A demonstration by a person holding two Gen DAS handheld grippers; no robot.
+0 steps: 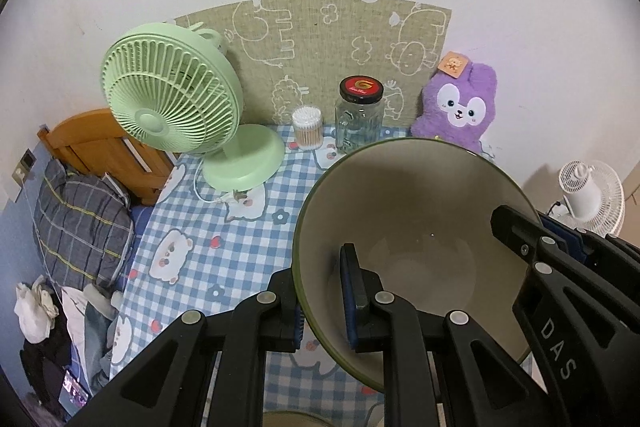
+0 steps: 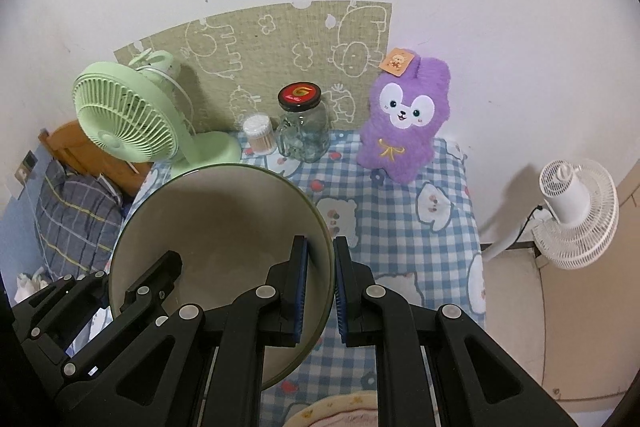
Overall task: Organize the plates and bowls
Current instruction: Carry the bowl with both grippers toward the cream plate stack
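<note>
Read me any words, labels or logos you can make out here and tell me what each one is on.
"DAS": white letters on the black body of the right gripper, seen from the left wrist.
Glass jar's red lid: a gold swirl logo with small script beneath, too small to read.
Orange tag on the purple plush rabbit: a bear picture, no legible words.
Nothing else readable; the bowl is unmarked.

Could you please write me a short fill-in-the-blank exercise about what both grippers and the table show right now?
1. Both the left gripper and the right gripper pinch the rim of one large ____.
2. The plush rabbit is ____ in colour.
3. The glass jar has a ____ and black lid.
4. The green fan stands on a ____ checked tablecloth.

Missing words: bowl; purple; red; blue
</note>
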